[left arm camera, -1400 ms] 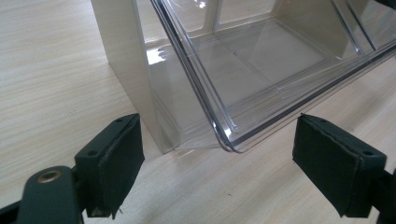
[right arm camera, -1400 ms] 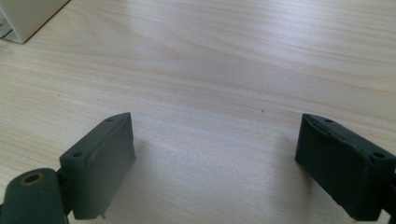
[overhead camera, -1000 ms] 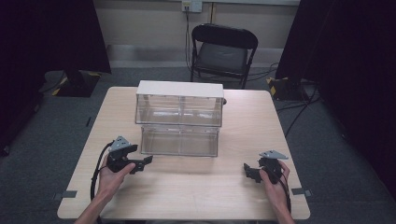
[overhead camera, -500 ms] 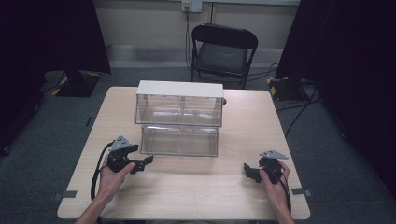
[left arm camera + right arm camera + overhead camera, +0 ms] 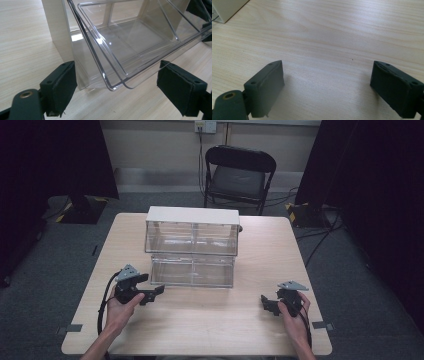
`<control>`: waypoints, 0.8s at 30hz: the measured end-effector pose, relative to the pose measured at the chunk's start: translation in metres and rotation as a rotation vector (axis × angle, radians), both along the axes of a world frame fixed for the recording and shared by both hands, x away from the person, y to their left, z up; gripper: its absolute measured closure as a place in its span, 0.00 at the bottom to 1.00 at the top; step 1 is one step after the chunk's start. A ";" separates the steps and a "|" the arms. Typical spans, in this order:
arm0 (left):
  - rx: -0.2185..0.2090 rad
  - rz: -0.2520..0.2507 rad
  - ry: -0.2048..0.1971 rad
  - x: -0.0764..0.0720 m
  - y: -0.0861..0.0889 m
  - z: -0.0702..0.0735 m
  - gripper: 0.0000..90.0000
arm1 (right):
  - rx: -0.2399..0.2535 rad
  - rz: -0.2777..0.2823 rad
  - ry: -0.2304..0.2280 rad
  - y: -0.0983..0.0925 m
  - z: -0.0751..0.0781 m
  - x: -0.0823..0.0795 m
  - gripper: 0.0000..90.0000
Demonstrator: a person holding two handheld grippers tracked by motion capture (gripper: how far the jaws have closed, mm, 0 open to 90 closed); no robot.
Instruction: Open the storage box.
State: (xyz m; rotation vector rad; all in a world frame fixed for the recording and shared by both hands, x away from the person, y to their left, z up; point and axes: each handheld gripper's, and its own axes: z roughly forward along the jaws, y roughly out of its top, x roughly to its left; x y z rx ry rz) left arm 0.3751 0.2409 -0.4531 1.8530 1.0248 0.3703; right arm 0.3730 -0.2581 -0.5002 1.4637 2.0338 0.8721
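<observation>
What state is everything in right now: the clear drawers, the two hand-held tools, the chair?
Lower drawer: pulled out of the cabinet, empty.
Upper drawer: pushed in, looks empty.
Left gripper: fingers apart, at the lower drawer's corner, gripping nothing.
Right gripper: fingers apart over bare table.
Folding chair: unfolded, unoccupied.

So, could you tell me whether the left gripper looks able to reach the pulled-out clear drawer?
Probably yes: the left gripper sits right beside the drawer, jaws open, with bare table between them.

Clear plastic drawer, white cabinet, pale wood-grain table.
</observation>
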 end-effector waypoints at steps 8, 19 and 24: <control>0.006 -0.003 0.006 0.001 -0.004 0.000 0.18 | 0.001 0.002 0.001 0.000 0.000 0.000 0.12; 0.001 -0.014 0.006 0.004 -0.007 0.005 0.17 | 0.001 0.002 0.002 0.000 0.000 0.000 0.12; 0.012 -0.006 -0.005 0.006 -0.010 0.010 0.17 | 0.001 0.002 0.002 0.000 0.000 0.000 0.12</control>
